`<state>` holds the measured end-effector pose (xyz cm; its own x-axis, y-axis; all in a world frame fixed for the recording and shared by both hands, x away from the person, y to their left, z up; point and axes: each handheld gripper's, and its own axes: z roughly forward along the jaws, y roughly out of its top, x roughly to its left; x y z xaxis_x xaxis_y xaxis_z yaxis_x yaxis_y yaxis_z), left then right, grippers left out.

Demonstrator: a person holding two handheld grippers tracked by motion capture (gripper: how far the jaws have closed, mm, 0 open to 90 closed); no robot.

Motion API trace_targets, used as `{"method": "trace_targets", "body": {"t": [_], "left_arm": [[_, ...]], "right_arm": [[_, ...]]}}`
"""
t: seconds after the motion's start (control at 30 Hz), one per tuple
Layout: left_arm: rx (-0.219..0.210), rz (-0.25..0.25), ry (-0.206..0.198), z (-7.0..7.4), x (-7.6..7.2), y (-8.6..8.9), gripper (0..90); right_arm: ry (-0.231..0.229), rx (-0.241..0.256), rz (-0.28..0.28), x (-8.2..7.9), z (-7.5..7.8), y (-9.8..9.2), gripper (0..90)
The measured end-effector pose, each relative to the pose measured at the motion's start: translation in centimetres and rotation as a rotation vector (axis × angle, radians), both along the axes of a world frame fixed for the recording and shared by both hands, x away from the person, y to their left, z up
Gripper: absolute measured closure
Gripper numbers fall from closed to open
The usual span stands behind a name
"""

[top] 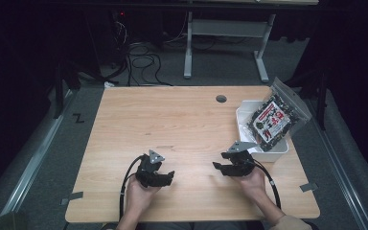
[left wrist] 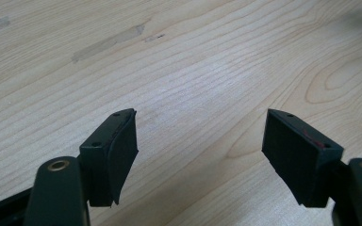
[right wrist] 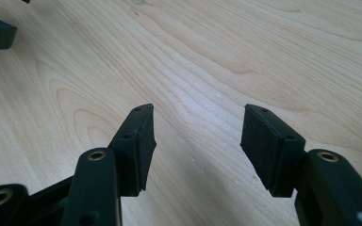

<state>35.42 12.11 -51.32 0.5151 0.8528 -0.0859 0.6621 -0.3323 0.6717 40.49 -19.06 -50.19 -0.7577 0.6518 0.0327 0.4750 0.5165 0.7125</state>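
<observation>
Near the front edge of the table, both grippers rested low over bare wood, held in the person's hands. The left gripper had its jaws spread wide with nothing between them, and the left gripper view showed only wood grain in the gap. The right gripper was likewise parted and held nothing.

By the right edge, toward the far corner, a clear snack bag lay on top of a white tray, well apart from both grippers, though nearer the right one. The bag sat tilted, propped on the tray rather than flat. Its long axis ran slantwise, from the tray's near left toward the table's far right corner, sealed top pointing far right.

Judging by this, the work had barely begun: the bag was untouched, and reaching, gripping and moving it all remained.
</observation>
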Motion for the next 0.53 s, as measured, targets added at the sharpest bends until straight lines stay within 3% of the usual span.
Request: {"method": "trace_targets", "body": {"t": [0.07,0.53], "left_arm": [[-0.003,0.001,-0.004,0.07,-0.09,0.01,27.5],[-0.011,-0.004,-0.012,0.14,-0.32,-0.23,27.4]], "right_arm": [[0.011,0.025,-0.007,-0.21,-0.15,-0.33,45.3],[-0.006,-0.005,-0.007,-0.68,-0.66,-0.6,44.0]]}}
